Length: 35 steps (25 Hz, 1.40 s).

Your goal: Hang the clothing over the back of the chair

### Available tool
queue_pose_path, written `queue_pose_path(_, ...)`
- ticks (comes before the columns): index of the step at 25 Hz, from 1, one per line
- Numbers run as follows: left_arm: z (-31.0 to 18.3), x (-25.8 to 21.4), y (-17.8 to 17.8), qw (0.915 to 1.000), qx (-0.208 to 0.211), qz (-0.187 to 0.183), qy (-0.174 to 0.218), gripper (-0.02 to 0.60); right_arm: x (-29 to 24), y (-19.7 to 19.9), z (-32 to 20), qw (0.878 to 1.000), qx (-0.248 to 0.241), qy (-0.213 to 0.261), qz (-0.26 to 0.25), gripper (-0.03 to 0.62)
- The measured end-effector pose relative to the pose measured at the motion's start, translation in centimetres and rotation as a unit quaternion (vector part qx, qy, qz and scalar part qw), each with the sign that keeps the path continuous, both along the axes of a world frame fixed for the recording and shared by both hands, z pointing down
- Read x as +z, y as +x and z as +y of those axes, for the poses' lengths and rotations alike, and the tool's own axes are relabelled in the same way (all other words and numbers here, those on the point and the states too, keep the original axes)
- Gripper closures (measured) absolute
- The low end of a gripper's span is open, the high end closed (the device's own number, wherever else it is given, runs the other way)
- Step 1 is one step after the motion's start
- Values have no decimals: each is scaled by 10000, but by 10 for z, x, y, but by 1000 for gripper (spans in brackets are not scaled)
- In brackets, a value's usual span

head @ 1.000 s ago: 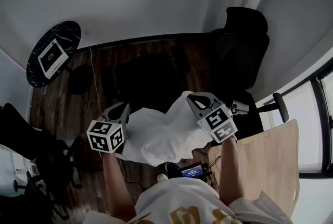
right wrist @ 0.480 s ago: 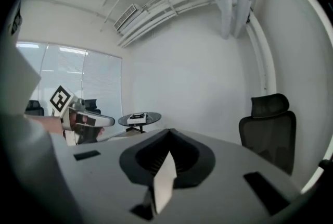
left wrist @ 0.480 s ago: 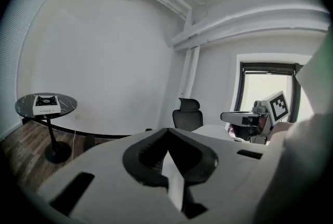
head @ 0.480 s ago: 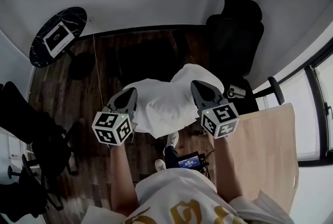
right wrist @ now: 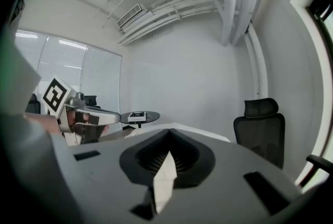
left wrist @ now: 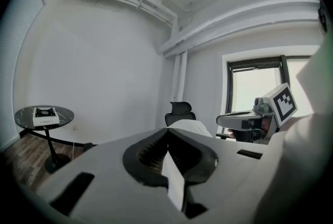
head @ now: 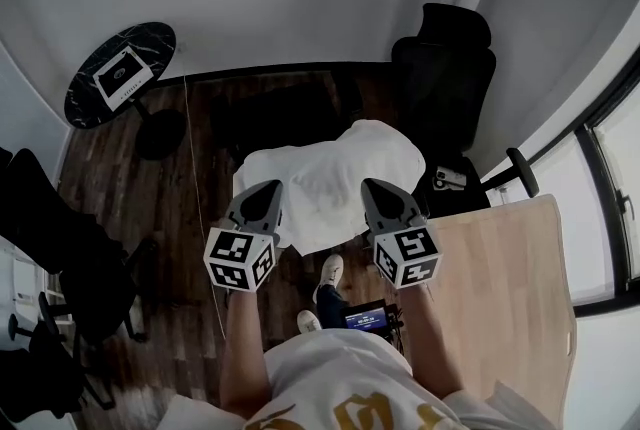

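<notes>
White cloth, i.e. the clothing (head: pixel 325 168), hangs spread betw. both grippers, off the floor (head: pixel 130 188), just ahead of the person. L gripper (head: pixel 264 193) has the left edge: in the left gripper view its jaws are together w/ a white fold pinched betw. them. R gripper (head: pixel 380 190) has the right edge the same way: the right gripper view shows its jaws closed on a white strip. Both point fwd, roughly level. Key relation: the black office chair (head: pixel 445 68) stands ahead and to the right of the garment, near but apart, no contact yet. The exact gap betw. the cloth's far right corner and the chair can't be read from the head view. R gripper is the nearer one, L gripper noticeably farther off. In the right gripper view the chair sits right of the jaw line; in the left gripper view its headrest shows just above the cloth mound, slightly right of centre. The garment's long axis runs left–right, gripper to gripper. The headrest tops the chair back, w/ the seat toward the person as far as I can tell. Judgement: the carry has to go fwd and right, high enough to clear the headrest, R side leading. Round table (head: pixel 120 73) is far left, well apart and out of the path.
</notes>
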<state>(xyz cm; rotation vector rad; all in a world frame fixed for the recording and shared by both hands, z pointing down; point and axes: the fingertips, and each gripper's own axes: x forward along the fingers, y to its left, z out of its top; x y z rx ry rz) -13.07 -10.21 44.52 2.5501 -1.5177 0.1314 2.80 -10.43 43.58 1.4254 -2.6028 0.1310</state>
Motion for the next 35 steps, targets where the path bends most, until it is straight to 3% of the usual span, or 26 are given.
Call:
queue_pose_path(3, 12, -11, 2, 9981, -100, -320, 516, 561, -7, -8, 13, 9997, -43, 232, 2, 583)
queue_pose_path(5, 17, -9, 5, 9978, -70, -374, 534, 561, -10, -10, 20, 9995, -1, 318, 7, 583)
queue_pose_path(7, 17, -5, 7, 9993, -25, -142, 342, 561, -12, -12, 23, 9994, 39, 350, -44, 583)
queue_pose_path(9, 18, -5, 9, 9992, 78, 325, 237, 561, -13, -13, 25, 9993, 35, 362, -72, 583)
queue_pose_path(12, 17, -11, 14, 9967, 173, 716, 326, 561, -11, -10, 26, 9994, 66, 341, 45, 583)
queue_pose_path(26, 16, -8, 35, 9987, 182, 396, 277, 561, -22, 40, 35, 9976, 549, 403, -104, 583)
queue_pose_path(35, 21, -6, 30, 9992, 148, 256, 266, 561, -22, 40, 35, 9978, 518, 374, -176, 583)
